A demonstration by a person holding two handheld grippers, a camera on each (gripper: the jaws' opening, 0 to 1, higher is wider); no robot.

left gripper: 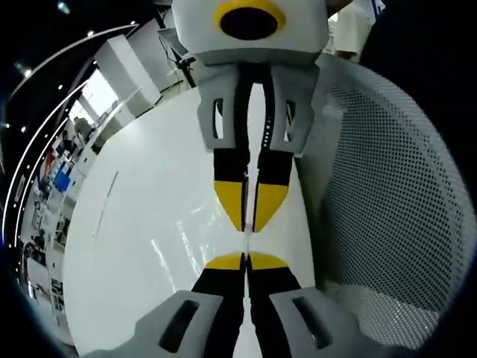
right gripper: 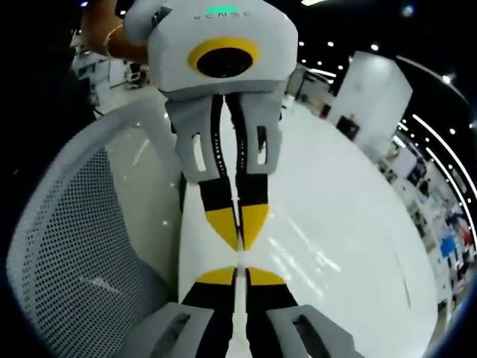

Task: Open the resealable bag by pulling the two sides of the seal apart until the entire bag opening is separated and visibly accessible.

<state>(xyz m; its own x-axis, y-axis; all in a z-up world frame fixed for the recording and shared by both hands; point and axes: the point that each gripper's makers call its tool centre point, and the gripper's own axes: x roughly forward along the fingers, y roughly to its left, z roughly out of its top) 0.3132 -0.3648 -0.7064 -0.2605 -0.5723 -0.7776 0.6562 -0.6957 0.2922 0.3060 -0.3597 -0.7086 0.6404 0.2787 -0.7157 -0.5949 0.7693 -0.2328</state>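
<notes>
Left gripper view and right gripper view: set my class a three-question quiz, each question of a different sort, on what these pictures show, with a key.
1. True or false: the left tool and the right tool meet tip to tip above the white table.
2. What stands beside the table? A) a mesh chair B) a fridge C) a sink
3. Fill in: the jaws of both tools look ____ (open or shut).

Key: 1 true; 2 A; 3 shut.
</notes>
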